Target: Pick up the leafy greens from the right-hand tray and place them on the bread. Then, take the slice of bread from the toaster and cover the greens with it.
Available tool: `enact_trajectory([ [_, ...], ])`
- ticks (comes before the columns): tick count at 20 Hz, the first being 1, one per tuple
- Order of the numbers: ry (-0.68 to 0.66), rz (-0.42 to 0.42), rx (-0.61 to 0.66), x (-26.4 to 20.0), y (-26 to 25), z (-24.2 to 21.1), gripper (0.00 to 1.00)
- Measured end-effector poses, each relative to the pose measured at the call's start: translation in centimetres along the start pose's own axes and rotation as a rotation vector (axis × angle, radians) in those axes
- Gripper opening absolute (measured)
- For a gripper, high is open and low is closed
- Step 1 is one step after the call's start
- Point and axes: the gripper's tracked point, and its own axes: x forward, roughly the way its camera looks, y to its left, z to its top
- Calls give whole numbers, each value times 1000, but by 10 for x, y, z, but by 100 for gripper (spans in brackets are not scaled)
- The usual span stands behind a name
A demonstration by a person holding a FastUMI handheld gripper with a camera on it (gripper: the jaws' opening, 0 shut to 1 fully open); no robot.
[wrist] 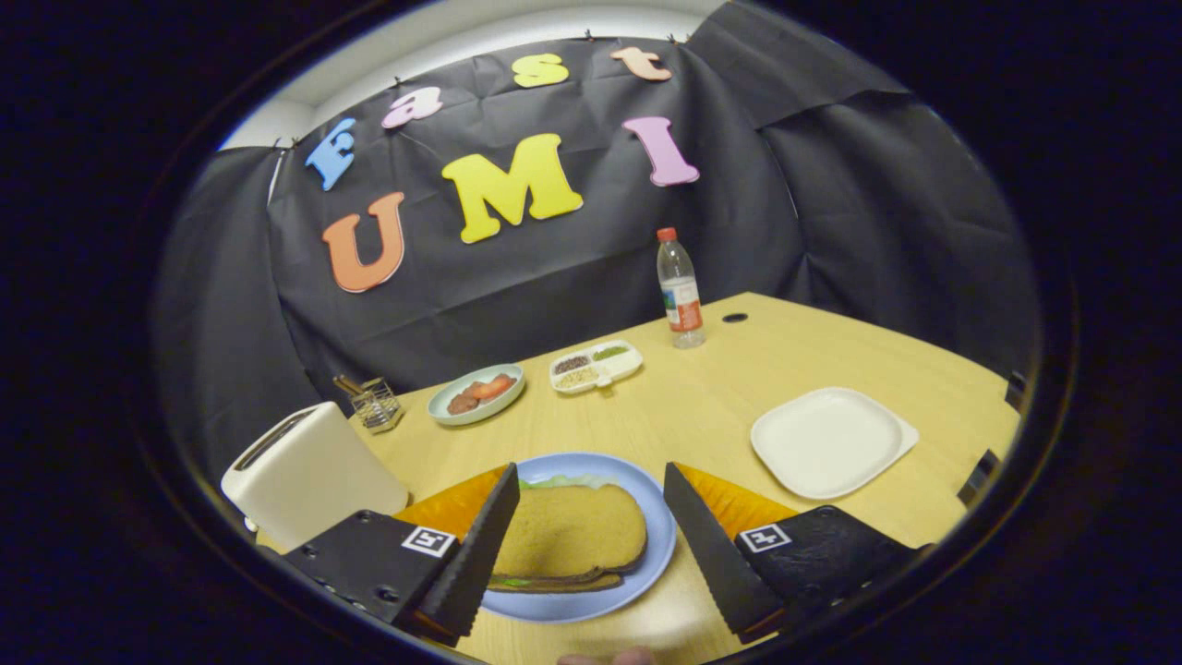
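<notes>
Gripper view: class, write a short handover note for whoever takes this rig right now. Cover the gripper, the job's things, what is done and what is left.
Gripper: open, holding nothing, fingers either side of the blue plate.
Sandwich: top slice of bread lies on the plate between the fingers, with greens peeking out at its far edge and a bottom slice beneath.
Toaster: beside the left finger; no bread sticks out of its slot.
White tray: ahead of the right finger.
Done: greens placed and covered.
Left: apparently nothing but backing the gripper away.
</notes>
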Motion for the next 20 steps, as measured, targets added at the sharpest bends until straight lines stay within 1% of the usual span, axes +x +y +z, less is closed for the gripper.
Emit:
enact_trajectory([
  [3,-108,0,-95,-24,9,37,96],
  [6,-204,-15,-210,-59,18,73,96],
  [9,-279,19,-246,-99,35,92,96],
  [14,-345,49,-259,-169,38,98,96],
  [17,-345,57,-251,-197,28,88,95],
  [20,-328,74,-251,-215,27,77,95],
])
